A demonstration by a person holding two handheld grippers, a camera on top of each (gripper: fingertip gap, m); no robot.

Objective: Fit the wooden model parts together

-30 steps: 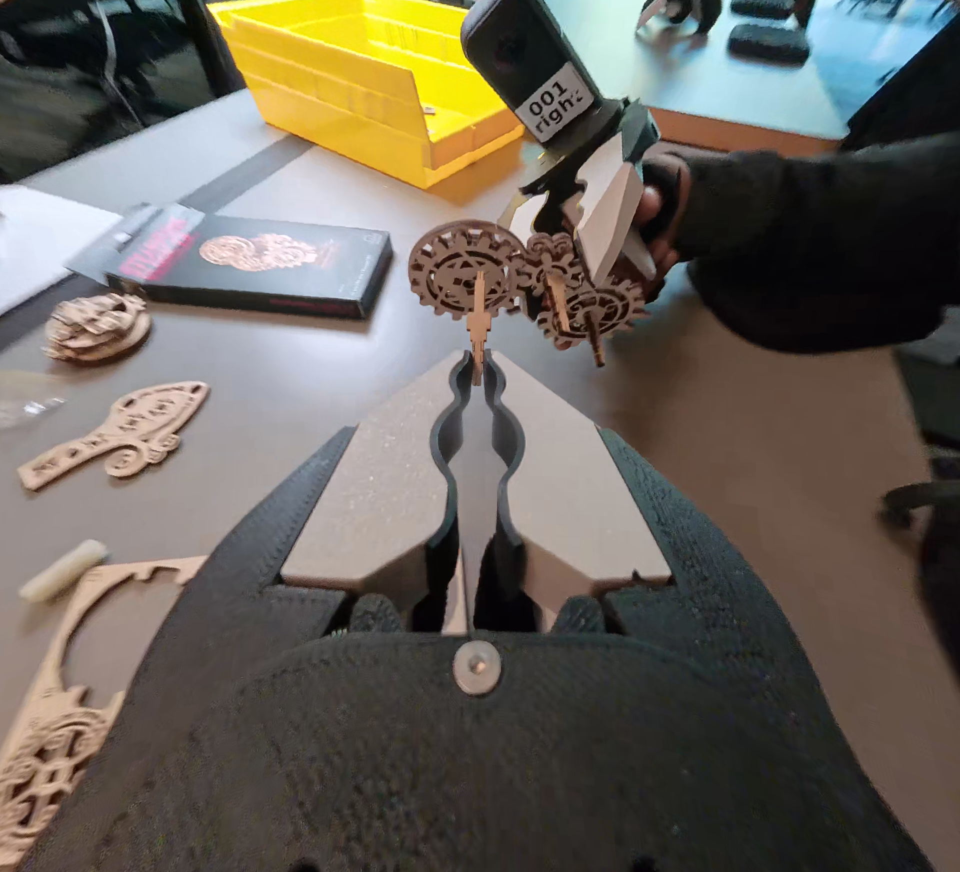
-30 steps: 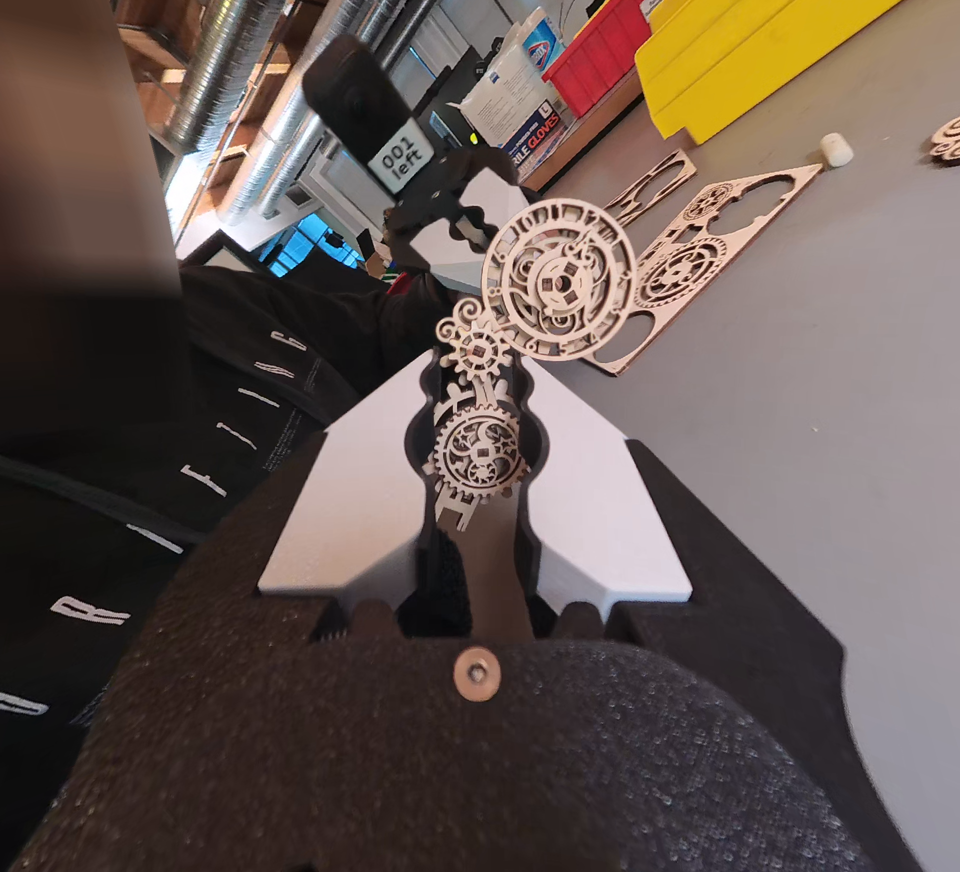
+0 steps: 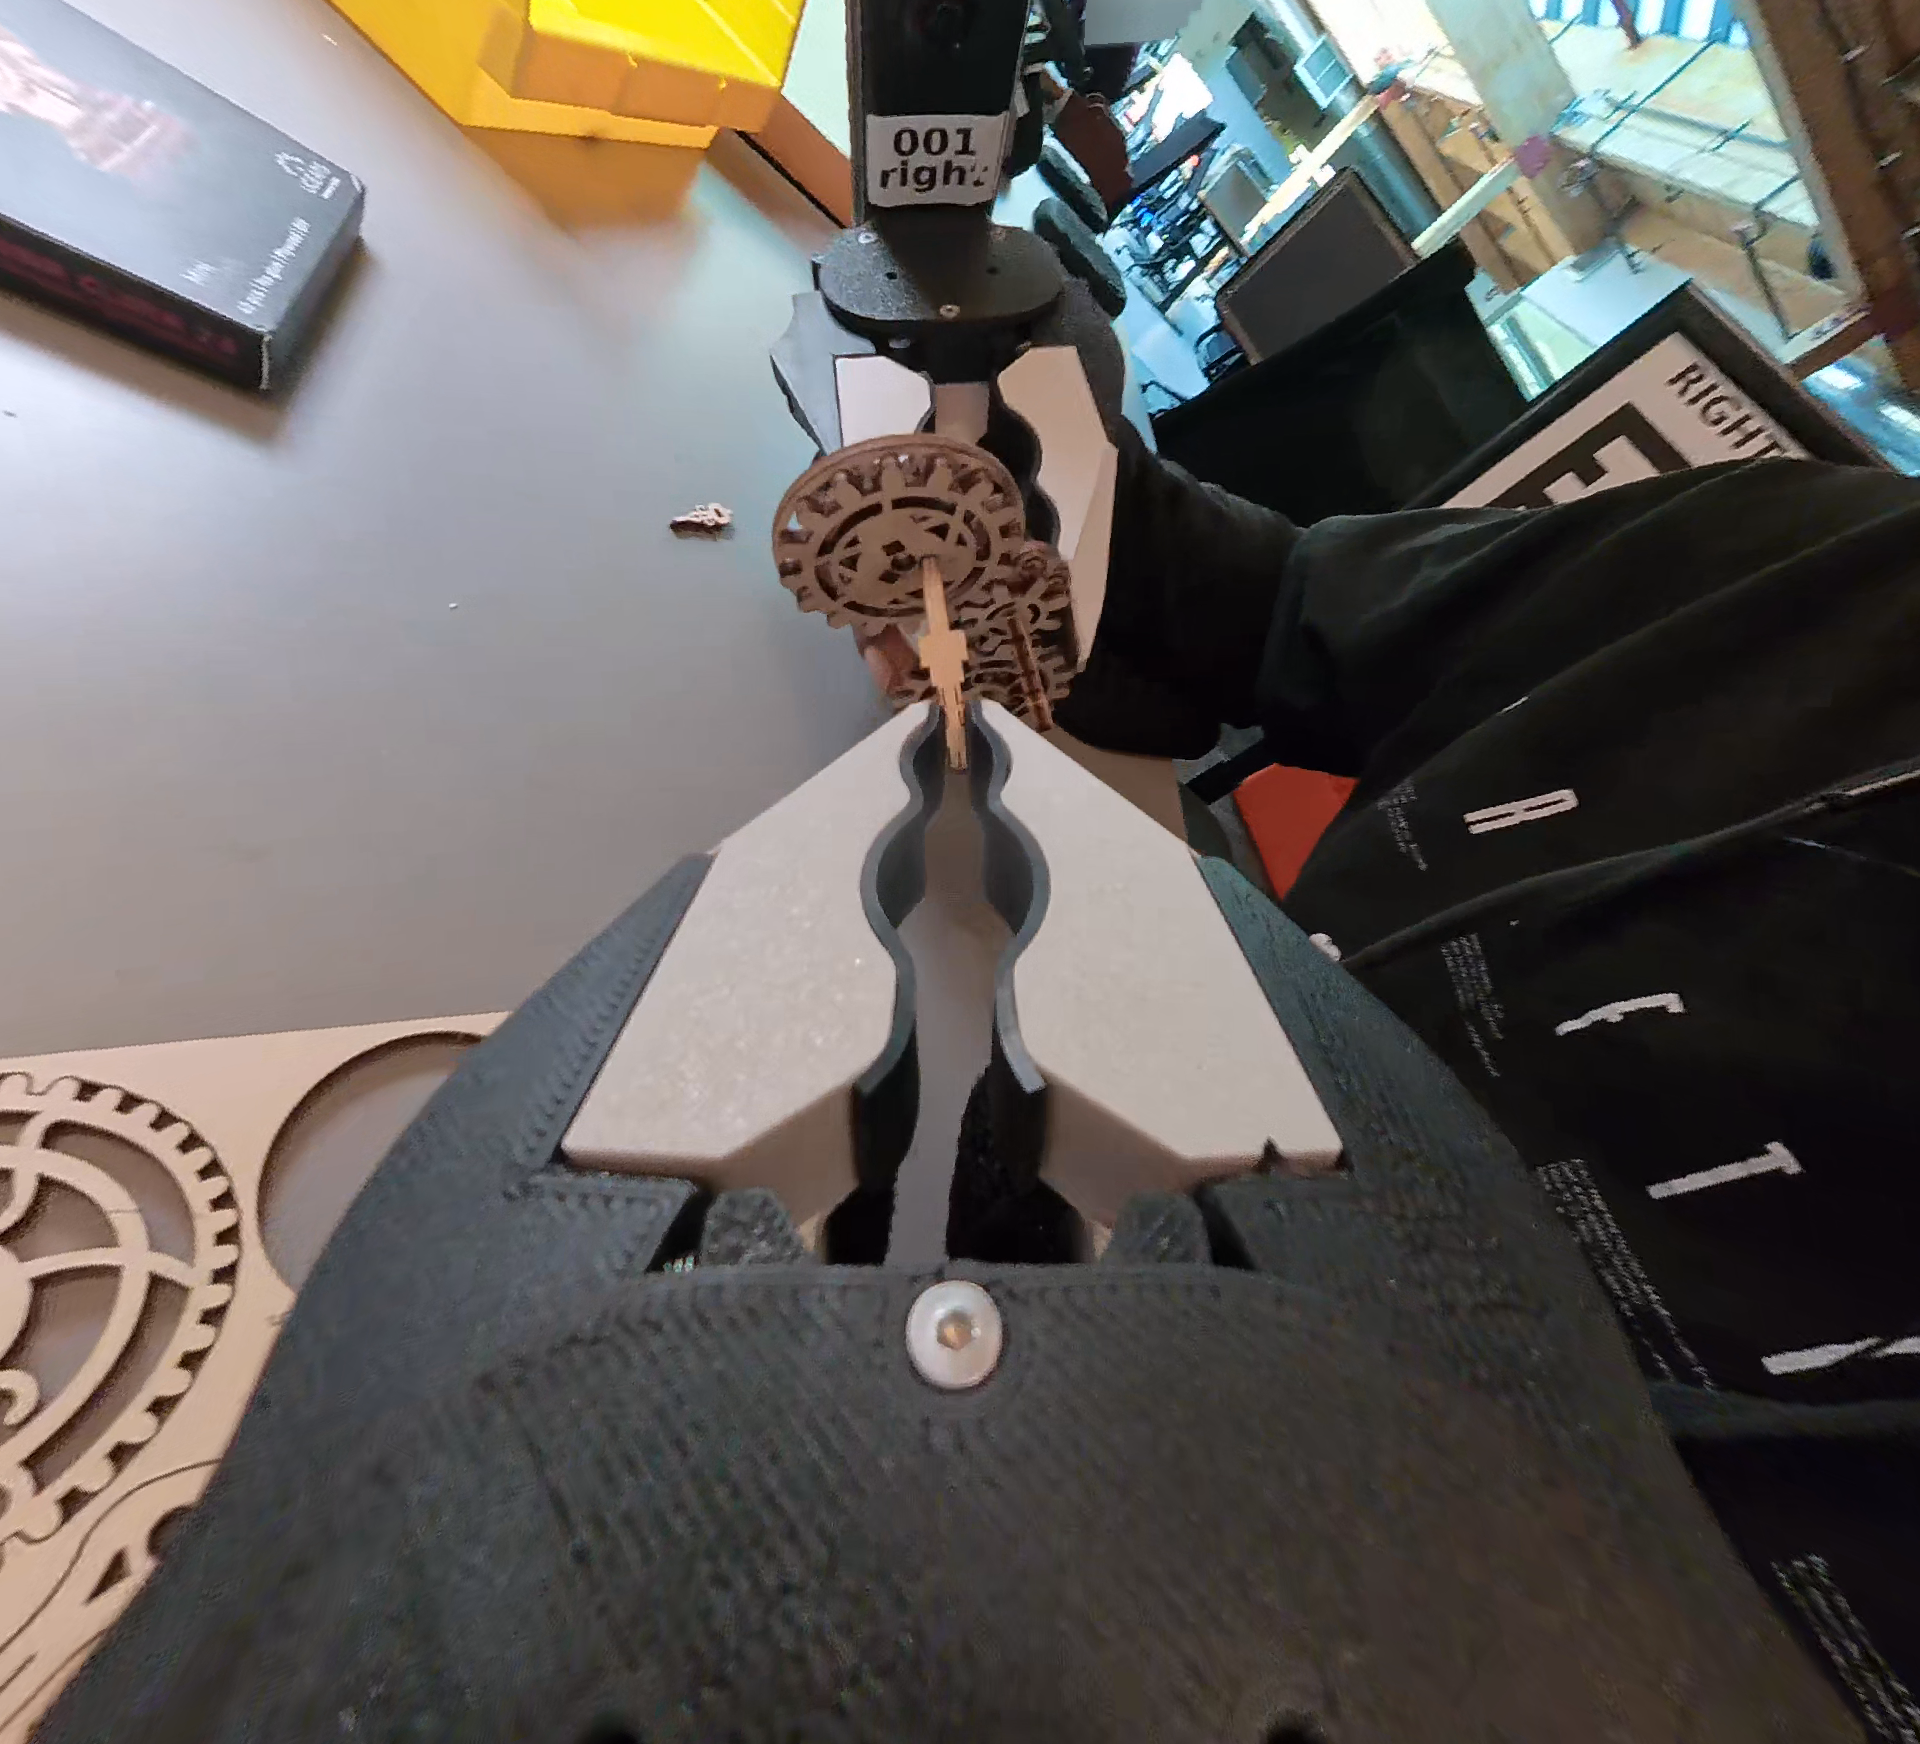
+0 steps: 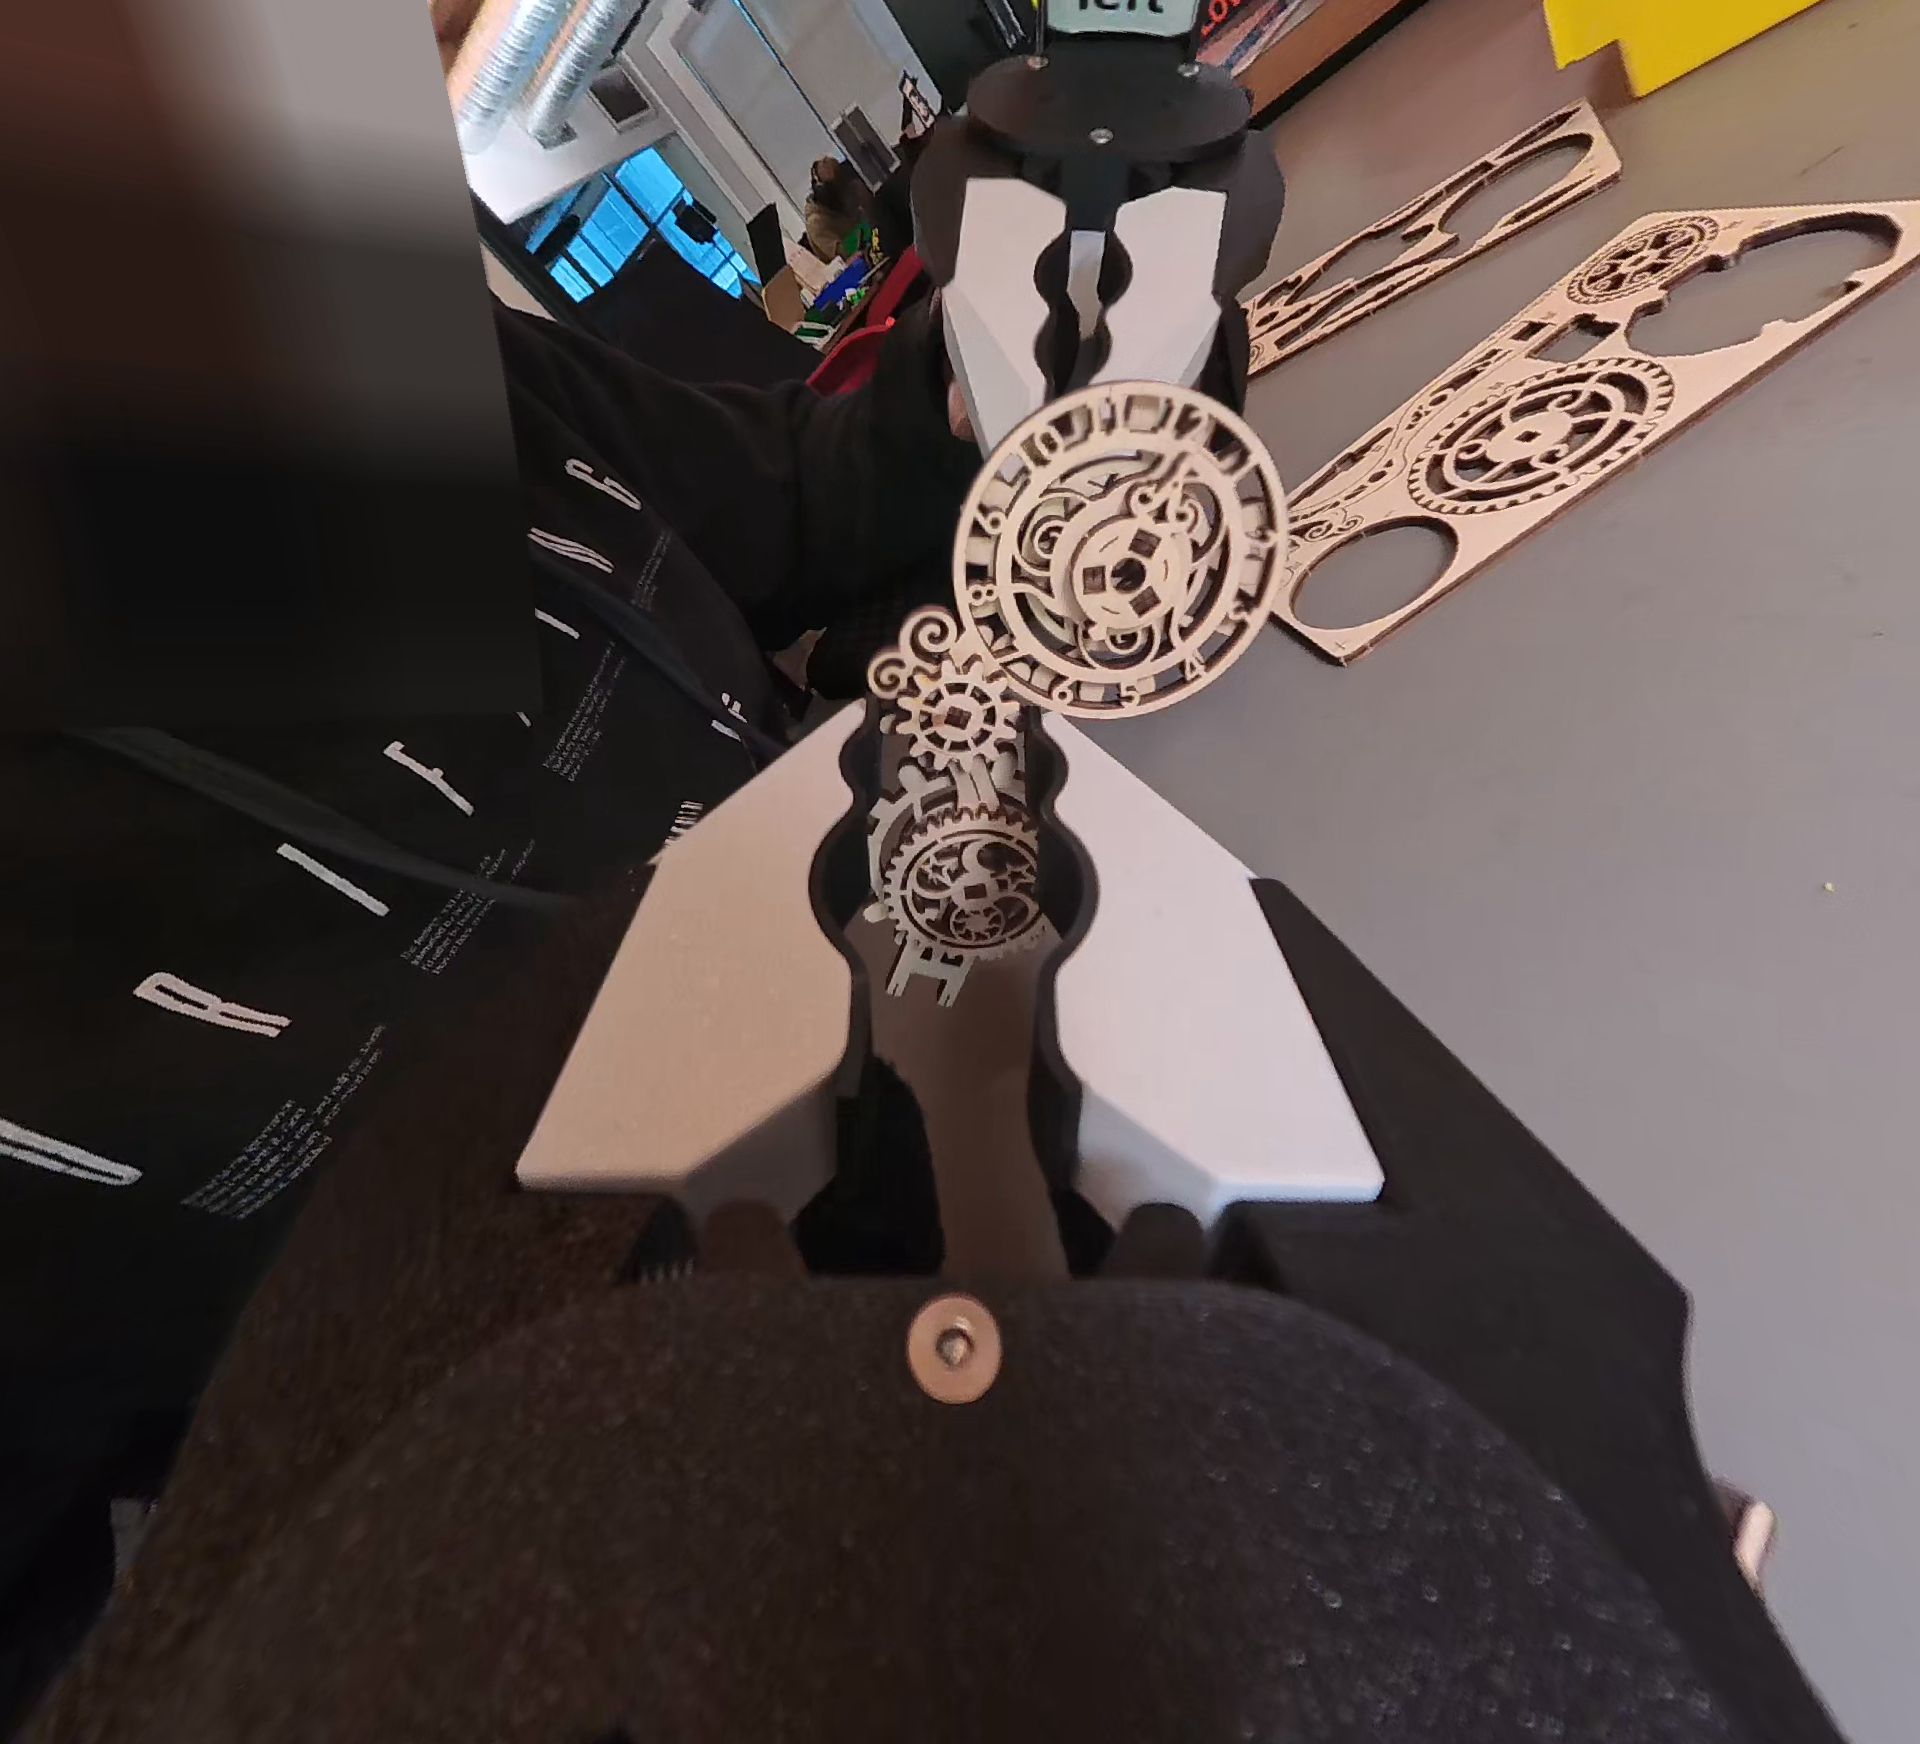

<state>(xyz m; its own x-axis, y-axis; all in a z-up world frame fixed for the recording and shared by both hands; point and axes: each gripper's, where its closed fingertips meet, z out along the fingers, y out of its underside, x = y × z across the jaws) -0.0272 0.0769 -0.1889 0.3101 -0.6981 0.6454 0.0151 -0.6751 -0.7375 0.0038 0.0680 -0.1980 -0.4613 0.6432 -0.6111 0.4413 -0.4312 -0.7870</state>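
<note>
The wooden gear model [image 4: 997, 759] is up above the grey bench [image 4: 1558, 863]. The right hand-held gripper [image 4: 961, 728] pinches its gear body. The left hand-held gripper [image 3: 954, 738] pinches the thin wooden pin [image 3: 943, 655] stuck through the big round wheel [image 4: 1117, 551].

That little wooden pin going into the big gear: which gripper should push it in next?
Probably the left gripper. It is shut on the wooden pin, whose far end already sits at the big gear hub. The right gripper is shut on the gear assembly, so it can just steady it.
</note>
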